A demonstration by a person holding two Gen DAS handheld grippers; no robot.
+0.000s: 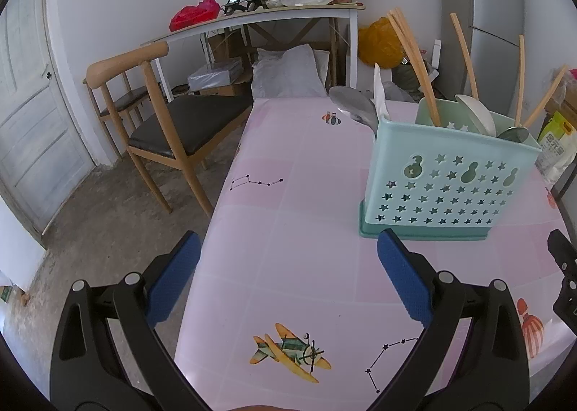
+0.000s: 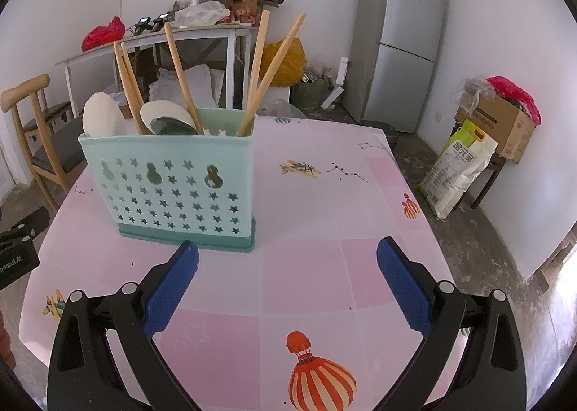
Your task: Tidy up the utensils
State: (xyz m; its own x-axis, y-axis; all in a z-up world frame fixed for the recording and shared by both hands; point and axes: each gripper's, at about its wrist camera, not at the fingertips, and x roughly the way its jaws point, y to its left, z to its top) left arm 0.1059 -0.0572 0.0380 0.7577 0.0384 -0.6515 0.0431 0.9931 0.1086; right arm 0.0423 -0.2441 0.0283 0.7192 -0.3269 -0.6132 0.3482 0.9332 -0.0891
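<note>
Here the left gripper [image 1: 288,248] hovers over the pink table [image 1: 306,194], its jaws wide apart and holding nothing. Right of it stands the green holder [image 1: 450,180] upright, with chopsticks [image 1: 414,61] and spoons [image 1: 355,106] inside. The right gripper [image 2: 287,252] is also spread wide and empty, just before this holder.

Standing on the table [image 2: 324,230], left of centre in the right wrist view and right of centre in the left wrist view: the utensil holder [image 2: 173,187]. Sticking up out of the utensil holder: chopsticks [image 2: 180,75] and spoons [image 2: 102,117]. Sitting beside the table at left in the left wrist view: a chair [image 1: 158,115]. Standing behind, in the upper centre: a desk [image 1: 259,19]. Standing against the wall at upper right: a fridge [image 2: 400,43].
</note>
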